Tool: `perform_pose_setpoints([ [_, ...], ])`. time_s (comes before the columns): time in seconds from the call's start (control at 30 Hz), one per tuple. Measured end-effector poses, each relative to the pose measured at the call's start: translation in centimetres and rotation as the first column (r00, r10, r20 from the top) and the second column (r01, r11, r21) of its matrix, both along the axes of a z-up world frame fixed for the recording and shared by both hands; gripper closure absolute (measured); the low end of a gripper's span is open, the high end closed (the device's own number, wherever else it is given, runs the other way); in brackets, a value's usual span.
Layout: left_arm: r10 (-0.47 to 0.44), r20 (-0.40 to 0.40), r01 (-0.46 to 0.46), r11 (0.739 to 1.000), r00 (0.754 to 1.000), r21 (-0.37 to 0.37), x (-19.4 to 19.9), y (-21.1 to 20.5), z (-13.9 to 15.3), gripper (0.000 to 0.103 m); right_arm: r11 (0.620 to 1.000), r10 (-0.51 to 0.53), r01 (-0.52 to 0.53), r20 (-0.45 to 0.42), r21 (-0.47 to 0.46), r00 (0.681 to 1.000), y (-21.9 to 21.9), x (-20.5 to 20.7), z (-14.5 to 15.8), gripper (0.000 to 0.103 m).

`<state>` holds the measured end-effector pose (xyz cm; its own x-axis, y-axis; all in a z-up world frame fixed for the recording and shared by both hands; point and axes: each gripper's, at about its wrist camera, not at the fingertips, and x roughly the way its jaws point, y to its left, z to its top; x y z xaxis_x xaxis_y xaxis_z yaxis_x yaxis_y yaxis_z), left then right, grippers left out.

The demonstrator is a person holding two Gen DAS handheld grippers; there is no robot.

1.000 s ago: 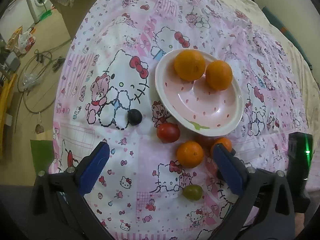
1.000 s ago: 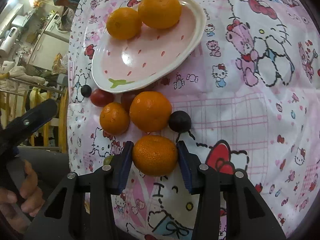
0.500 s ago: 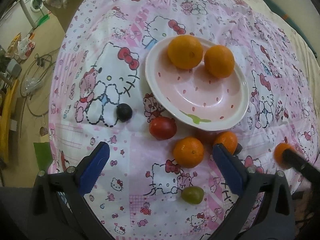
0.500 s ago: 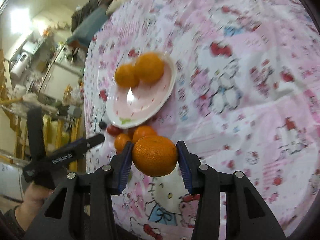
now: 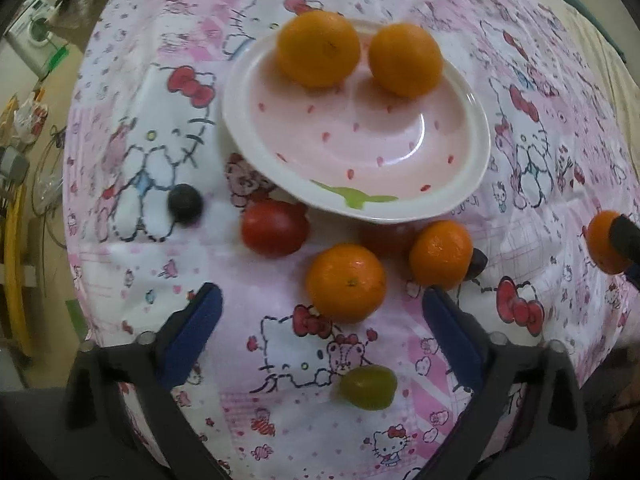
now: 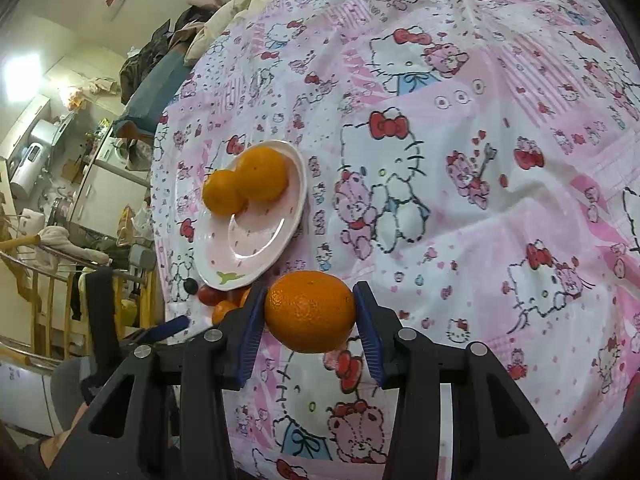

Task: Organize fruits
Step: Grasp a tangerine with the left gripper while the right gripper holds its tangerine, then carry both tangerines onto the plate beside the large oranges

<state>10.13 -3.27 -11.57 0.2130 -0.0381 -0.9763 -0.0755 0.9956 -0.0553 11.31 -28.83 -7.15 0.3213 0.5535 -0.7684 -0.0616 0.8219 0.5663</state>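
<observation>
The right gripper (image 6: 310, 316) is clenched on an orange (image 6: 310, 312), its blue fingers (image 6: 252, 328) pressed against the fruit's two sides; the orange sits low in the middle of the right wrist frame, lifted off the pink cartoon-cat cloth (image 6: 480, 200), slightly flattened, with its wider axis running left to right across the fingers and its stem dimple turned toward the top of the frame. The same orange shows at the right edge of the left wrist frame, half hidden by a dark finger.

The left gripper (image 5: 320, 324) points steeply down at the cloth, its fingers (image 5: 192, 332) wide apart and closing, gripping nothing; between them, in the lower half of the frame, lie a loose orange (image 5: 346, 282) with its stem scar facing up at the camera and, nearer the bottom, a green grape (image 5: 368, 387) whose long axis runs left to right. A second loose orange (image 5: 440, 254) sits just right of the first, with a dark fruit (image 5: 478, 264) tucked touching its right side. A red tomato (image 5: 275, 229) lies just below the plate's lower left rim, and a dark round fruit (image 5: 185, 203) lies apart to its left.

The pink strawberry-patterned plate (image 5: 400, 208), upper centre, is oval, its long axis running from upper left to lower right, and carries two oranges (image 5: 318, 48) side by side at its far edge
</observation>
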Motion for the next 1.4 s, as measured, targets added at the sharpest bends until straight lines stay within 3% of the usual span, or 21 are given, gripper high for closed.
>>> perform_pose_setpoints([
  [0.2, -0.039, -0.021, 0.040, 0.999, 0.999, 0.026, 1.0, -1.1, -0.8, 0.029, 1.000, 0.031, -0.031, 0.011, -0.006, 0.999, 0.8, 0.3, 0.3, 0.057],
  [0.3, -0.051, -0.034, 0.053, 0.998, 0.998, 0.045, 1.3, -1.4, -1.4, 0.042, 0.999, 0.032, -0.032, 0.006, -0.008, 0.999, 0.9, 0.4, 0.1, 0.057],
  [0.37, -0.055, -0.045, 0.057, 0.998, 0.997, 0.039, 1.4, -1.5, -1.6, 0.059, 0.999, 0.031, -0.031, 0.003, -0.009, 1.000, 0.8, 0.4, 0.0, 0.057],
  [0.43, -0.067, -0.042, 0.068, 0.997, 0.997, 0.029, 1.5, -1.8, -1.6, 0.064, 0.999, 0.034, -0.034, -0.001, -0.012, 0.999, 0.9, 0.4, -0.1, 0.057],
  [0.93, -0.084, 0.034, 0.084, 0.996, 0.996, 0.015, 0.4, -2.0, 0.5, 0.066, 0.998, 0.049, -0.048, 0.016, -0.039, 0.999, 1.6, 0.3, 0.1, 0.057],
  [1.13, -0.081, 0.092, 0.075, 0.995, 0.993, 0.062, -1.1, -0.8, 1.9, 0.066, 0.997, 0.046, -0.045, 0.014, -0.057, 0.999, 1.8, 0.2, -0.2, 0.057],
  [1.4, -0.019, 0.167, 0.009, 0.998, 0.986, 0.057, -2.0, 2.6, 3.9, 0.066, 0.998, 0.031, -0.029, 0.032, -0.055, 0.999, 1.7, 0.1, 0.7, 0.057],
])
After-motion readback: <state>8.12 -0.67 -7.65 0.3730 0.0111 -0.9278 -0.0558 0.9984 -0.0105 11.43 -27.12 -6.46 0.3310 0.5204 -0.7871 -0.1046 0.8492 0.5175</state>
